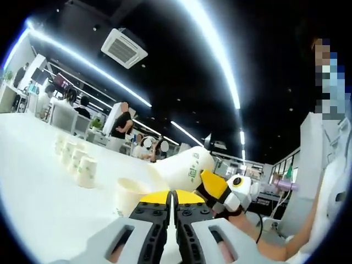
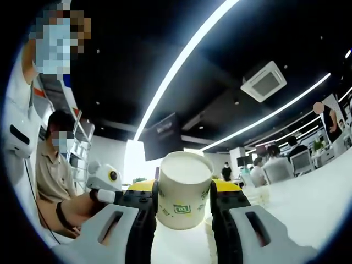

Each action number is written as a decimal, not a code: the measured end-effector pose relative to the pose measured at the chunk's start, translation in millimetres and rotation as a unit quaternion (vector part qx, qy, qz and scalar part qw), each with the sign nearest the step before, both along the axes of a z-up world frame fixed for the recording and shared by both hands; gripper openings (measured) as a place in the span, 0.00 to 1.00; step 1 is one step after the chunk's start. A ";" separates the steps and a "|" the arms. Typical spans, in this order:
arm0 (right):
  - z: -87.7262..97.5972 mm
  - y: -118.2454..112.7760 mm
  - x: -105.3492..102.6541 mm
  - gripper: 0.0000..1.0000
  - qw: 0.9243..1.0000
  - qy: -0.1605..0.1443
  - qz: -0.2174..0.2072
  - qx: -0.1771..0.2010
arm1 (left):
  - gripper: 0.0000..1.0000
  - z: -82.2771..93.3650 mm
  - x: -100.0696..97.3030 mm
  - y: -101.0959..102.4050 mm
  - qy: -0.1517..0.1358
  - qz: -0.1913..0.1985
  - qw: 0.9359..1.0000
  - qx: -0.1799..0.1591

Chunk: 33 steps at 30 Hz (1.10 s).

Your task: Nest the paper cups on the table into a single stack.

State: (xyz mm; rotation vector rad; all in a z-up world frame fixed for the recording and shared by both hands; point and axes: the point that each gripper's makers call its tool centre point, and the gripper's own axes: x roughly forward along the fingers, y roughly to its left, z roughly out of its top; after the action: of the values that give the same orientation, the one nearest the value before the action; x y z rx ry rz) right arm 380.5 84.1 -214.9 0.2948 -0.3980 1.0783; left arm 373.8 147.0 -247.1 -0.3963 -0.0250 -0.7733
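My right gripper [image 2: 184, 208] is shut on a white paper cup [image 2: 184, 190] with a green logo, one jaw on each side of it. In the left gripper view that cup [image 1: 184, 168] hangs tilted above the table, with a yellow finger [image 1: 213, 184] of the right gripper against it. Below it and to the left, an open cup [image 1: 130, 195] stands upright on the table. My left gripper [image 1: 171, 204] has its jaws shut together just in front of that cup, with nothing seen between them. A row of several cups [image 1: 81, 165] stands further left.
The white table [image 1: 38, 209] stretches left and away. A person's hand [image 2: 82, 209] holds the left gripper. Another person [image 2: 52, 165] sits close behind it. More people [image 1: 122, 124] work at desks in the background.
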 end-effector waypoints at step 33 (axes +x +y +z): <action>33.9 -0.8 30.1 0.59 0.979 -0.076 -0.035 -0.185 | 0.00 65.5 33.5 14.3 -0.136 0.021 0.952 0.272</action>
State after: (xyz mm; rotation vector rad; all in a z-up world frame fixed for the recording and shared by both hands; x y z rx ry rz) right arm 410.6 83.3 -181.0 -0.1329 -0.3321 1.0847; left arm 407.3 161.3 -181.6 0.2372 -0.0761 -0.7546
